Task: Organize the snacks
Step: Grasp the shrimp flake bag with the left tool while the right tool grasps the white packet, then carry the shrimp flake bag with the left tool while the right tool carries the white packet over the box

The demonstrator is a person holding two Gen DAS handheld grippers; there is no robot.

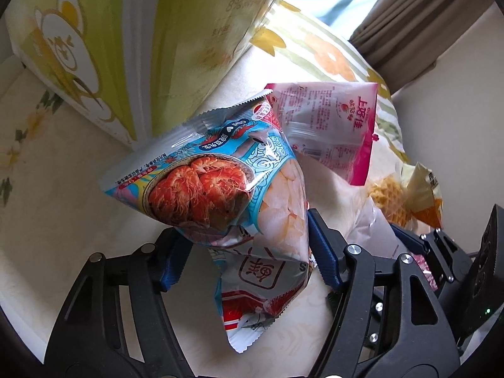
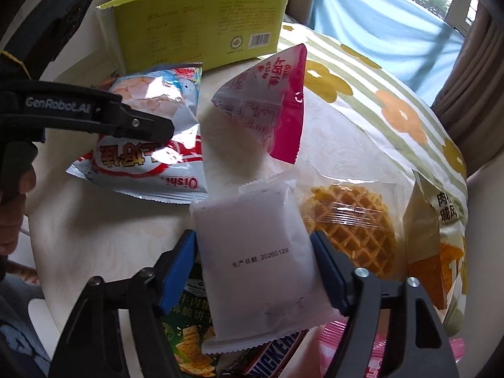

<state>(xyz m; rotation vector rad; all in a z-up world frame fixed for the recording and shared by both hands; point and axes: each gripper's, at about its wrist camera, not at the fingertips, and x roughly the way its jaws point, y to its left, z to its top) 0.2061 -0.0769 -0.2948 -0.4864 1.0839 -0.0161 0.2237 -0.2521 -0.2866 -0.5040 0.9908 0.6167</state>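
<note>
Two snack packets are held at once. On the left, the shrimp-chip bag (image 1: 226, 189) is pinched between the blue pads of the left gripper (image 1: 242, 252), tilted above the cream table (image 1: 63, 189), just in front of the green carton (image 1: 126, 47). Further right, the white pouch (image 2: 252, 245) is clamped by the right gripper (image 2: 255, 271), beside the wrapped waffle (image 2: 349, 223) and over other snacks.

Bare table (image 2: 94, 236) lies open to the left of the snack pile. The green box (image 2: 201, 22) (standing at the far edge) walls off the back. A pink packet (image 2: 267, 107) and waffle pack (image 2: 349, 223) crowd the right.
</note>
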